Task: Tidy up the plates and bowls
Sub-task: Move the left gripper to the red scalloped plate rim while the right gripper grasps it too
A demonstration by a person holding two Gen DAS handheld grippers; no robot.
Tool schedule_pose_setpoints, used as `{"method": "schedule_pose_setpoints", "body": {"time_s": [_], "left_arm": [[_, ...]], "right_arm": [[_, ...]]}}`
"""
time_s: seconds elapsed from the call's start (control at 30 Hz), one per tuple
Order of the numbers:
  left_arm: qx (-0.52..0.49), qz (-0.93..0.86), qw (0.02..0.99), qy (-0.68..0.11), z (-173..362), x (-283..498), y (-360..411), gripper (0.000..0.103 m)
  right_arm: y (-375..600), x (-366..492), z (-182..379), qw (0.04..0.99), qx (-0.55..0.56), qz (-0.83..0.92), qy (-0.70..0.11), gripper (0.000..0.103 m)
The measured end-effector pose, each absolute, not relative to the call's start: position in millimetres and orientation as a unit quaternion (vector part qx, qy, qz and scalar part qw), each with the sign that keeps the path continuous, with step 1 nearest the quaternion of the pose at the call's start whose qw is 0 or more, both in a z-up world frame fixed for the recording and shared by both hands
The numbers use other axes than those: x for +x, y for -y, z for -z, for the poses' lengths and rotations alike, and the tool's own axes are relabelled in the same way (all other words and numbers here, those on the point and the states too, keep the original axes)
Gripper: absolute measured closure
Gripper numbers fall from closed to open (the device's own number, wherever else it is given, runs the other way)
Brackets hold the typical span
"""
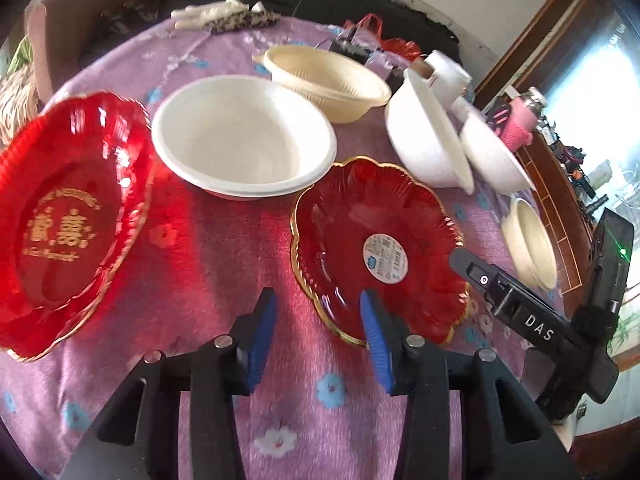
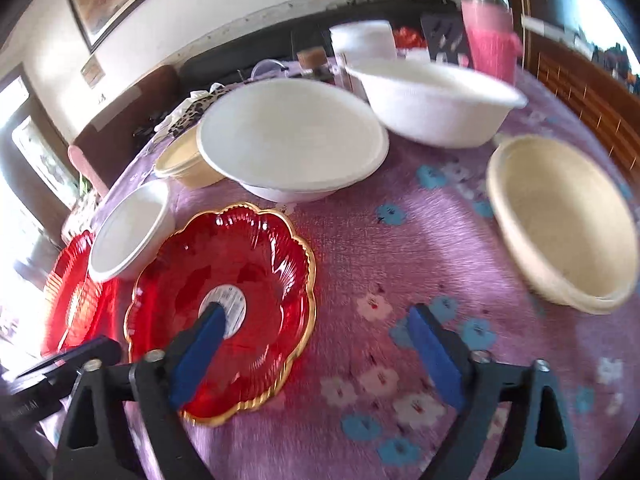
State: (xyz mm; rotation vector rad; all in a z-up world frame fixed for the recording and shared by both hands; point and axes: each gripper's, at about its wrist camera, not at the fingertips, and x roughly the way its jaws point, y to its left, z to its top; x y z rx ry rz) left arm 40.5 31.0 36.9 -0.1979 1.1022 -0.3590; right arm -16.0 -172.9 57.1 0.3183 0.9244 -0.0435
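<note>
A small red gold-rimmed plate [image 1: 380, 248] with a round sticker lies on the purple flowered cloth [image 1: 224, 248]; it shows in the right wrist view [image 2: 240, 272] too. My left gripper [image 1: 318, 308] is open, its right finger over the plate's near rim. My right gripper [image 2: 316, 324] is open and empty, its left finger over the plate. A bigger red plate [image 1: 68, 208] with gold lettering lies at the left. White bowls [image 1: 244, 140] [image 1: 428, 136] [image 1: 492, 152] and cream bowls [image 1: 328, 80] [image 1: 532, 244] stand around.
A pink bottle [image 2: 488, 36], a paper roll [image 1: 444, 72], a red bag [image 1: 396, 44] and small clutter sit at the table's far edge. A cardboard box [image 1: 64, 24] stands at the far left. My right gripper's body [image 1: 520, 312] reaches in by the small plate.
</note>
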Motion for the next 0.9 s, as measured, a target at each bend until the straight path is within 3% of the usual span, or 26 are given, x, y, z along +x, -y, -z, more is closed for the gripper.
{"method": "schedule_pose_setpoints", "body": {"time_s": [0.1, 0.4, 0.47, 0.53, 0.63, 0.73, 0.9], "left_arm": [[-0.093, 0.161, 0.827, -0.530, -25.7, 53.1, -26.2, 0.061], [-0.080, 0.157, 0.835, -0.520, -15.6, 68.6, -12.4, 0.061], [-0.071, 0.157, 0.840, -0.515, -15.7, 65.6, -8.3, 0.062], [-0.064, 0.156, 0.842, -0.512, -15.2, 62.2, -5.2, 0.073], [-0.066, 0.142, 0.845, -0.511, -15.2, 59.7, -8.6, 0.080], [-0.069, 0.131, 0.848, -0.509, -19.2, 59.3, -12.8, 0.081], [-0.064, 0.130, 0.869, -0.473, -41.9, 40.7, -22.6, 0.080]], "right_arm": [[177.5, -6.5, -44.8, 0.877, 0.185, 0.002, -0.443, 0.021], [163.7, 2.7, -43.9, 0.883, 0.183, -0.027, -0.432, 0.022], [163.8, 2.8, -45.0, 0.883, 0.185, -0.032, -0.431, 0.027], [163.4, 1.0, -44.4, 0.881, 0.190, -0.041, -0.431, 0.043], [163.1, 0.7, -44.2, 0.881, 0.192, -0.035, -0.432, 0.052], [170.0, -2.3, -43.2, 0.874, 0.214, -0.038, -0.434, 0.068], [160.3, -14.9, -50.7, 0.873, 0.217, -0.055, -0.433, 0.071]]}}
